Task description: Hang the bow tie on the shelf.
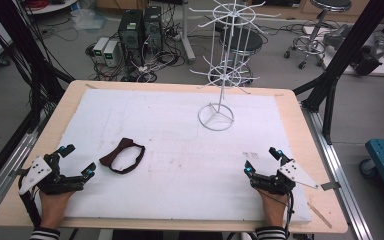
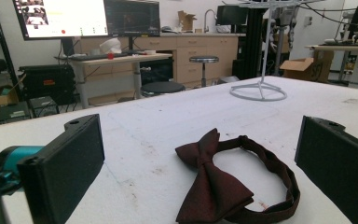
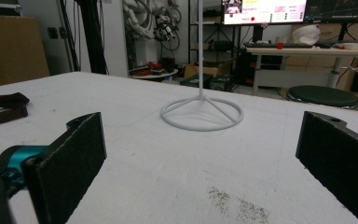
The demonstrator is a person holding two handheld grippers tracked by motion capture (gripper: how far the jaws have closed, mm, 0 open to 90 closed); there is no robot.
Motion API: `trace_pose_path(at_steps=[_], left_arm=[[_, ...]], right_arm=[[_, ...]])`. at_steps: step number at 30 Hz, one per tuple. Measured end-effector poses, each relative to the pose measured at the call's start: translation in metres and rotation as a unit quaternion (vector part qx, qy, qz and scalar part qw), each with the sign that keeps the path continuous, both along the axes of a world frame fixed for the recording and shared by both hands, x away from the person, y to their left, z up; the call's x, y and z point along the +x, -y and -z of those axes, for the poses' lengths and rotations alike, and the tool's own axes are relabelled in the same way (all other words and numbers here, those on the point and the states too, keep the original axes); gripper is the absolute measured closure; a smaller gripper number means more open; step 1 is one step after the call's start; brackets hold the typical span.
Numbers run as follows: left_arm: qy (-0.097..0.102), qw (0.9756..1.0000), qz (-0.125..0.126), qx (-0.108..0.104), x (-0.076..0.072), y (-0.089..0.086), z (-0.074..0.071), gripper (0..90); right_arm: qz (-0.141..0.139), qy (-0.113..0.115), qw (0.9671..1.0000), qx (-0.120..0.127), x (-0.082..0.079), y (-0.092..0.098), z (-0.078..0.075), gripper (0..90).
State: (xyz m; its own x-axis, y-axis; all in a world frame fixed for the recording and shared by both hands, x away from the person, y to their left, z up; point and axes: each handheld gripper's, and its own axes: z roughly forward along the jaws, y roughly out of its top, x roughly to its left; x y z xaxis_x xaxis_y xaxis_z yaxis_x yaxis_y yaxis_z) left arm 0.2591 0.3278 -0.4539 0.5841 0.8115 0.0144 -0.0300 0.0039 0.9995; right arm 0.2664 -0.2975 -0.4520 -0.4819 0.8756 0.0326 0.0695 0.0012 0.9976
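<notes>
A dark red bow tie (image 1: 123,155) with its looped strap lies flat on the white pad (image 1: 180,150) covering the table, just ahead of the left gripper (image 1: 77,161), whose jaws stand wide. The right gripper (image 1: 261,160), jaws likewise wide and empty, rests well apart, facing the white wire display stand (image 1: 220,75). Likely risk: limp fabric may bunch or slip from a shallow pinch; the light stand could tip if nudged.

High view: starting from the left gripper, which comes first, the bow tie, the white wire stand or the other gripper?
From the left gripper:
1. The dark red bow tie, just to its right on the white mat.
2. The white wire stand, farther off, right of centre toward the far edge.
3. The right gripper, across the mat near the table's right side.
</notes>
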Motion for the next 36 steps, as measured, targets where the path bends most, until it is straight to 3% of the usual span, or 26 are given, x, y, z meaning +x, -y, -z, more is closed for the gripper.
trace_pose_path(at_steps=[16,26,36], left_arm=[[-0.006,1.0000,-0.001,0.001,0.001,0.000,-0.001,1.7],[-0.016,0.9998,0.007,0.012,0.000,-0.003,-0.006,1.7],[-0.039,0.9977,0.026,0.049,0.006,-0.010,-0.028,1.8]], right_arm=[[-0.002,-0.003,1.0000,0.003,0.000,0.001,0.000,0.9],[-0.001,-0.014,0.9999,-0.004,0.004,0.000,-0.001,0.8],[0.000,-0.021,0.9998,-0.004,0.004,-0.001,-0.001,0.8]])
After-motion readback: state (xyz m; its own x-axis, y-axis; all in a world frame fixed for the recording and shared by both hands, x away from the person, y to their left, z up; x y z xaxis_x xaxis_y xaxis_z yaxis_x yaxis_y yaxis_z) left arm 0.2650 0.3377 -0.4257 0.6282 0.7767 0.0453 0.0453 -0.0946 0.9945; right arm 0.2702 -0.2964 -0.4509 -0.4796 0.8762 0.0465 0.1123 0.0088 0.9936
